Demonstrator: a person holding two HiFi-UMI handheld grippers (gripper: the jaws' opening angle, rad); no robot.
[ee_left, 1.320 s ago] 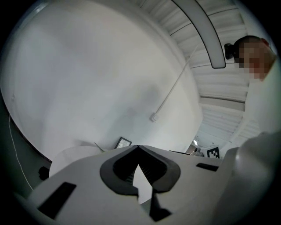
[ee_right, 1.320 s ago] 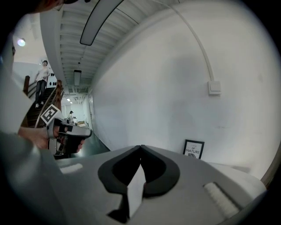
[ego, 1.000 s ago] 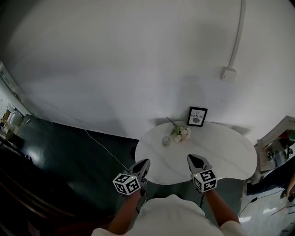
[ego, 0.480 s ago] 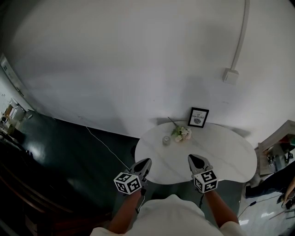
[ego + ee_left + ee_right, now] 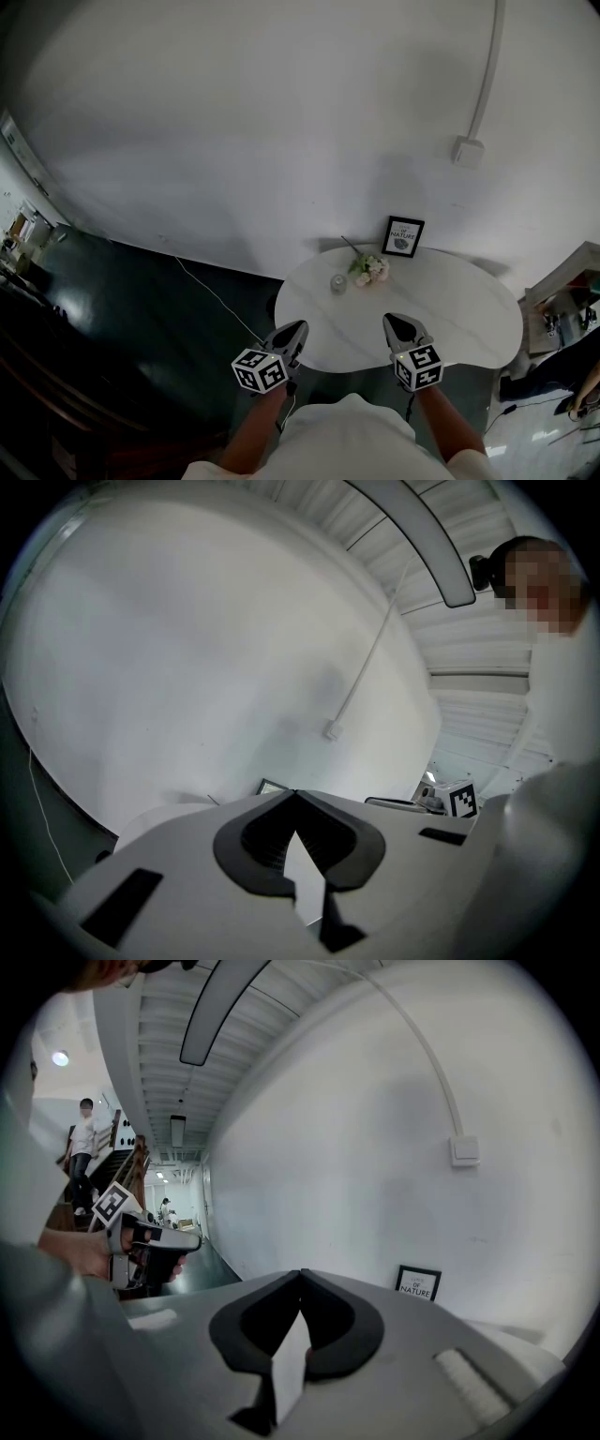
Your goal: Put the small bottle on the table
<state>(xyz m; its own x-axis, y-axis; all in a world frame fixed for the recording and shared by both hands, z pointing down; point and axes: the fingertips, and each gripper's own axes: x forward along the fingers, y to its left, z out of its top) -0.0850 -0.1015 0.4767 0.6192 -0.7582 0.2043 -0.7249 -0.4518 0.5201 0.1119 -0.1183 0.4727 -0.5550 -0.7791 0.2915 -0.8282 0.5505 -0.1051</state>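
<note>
small obj [image 5: 338, 284] on table [image 5: 455, 302] too tiny to ID

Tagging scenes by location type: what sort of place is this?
Likely a lobby or lounge corner of an office-type building: a small round white table against a bare white wall holding a framed print and flowers, plus a long lit corridor with dark glossy floor in the right gripper view.

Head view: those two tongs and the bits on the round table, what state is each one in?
Left tongs: shut, empty.
Right tongs: shut, empty.
Picture frame: upright at the back edge of the table.
Flowers: lying on the table.
Small bottle: standing on the table, untouched.
</note>
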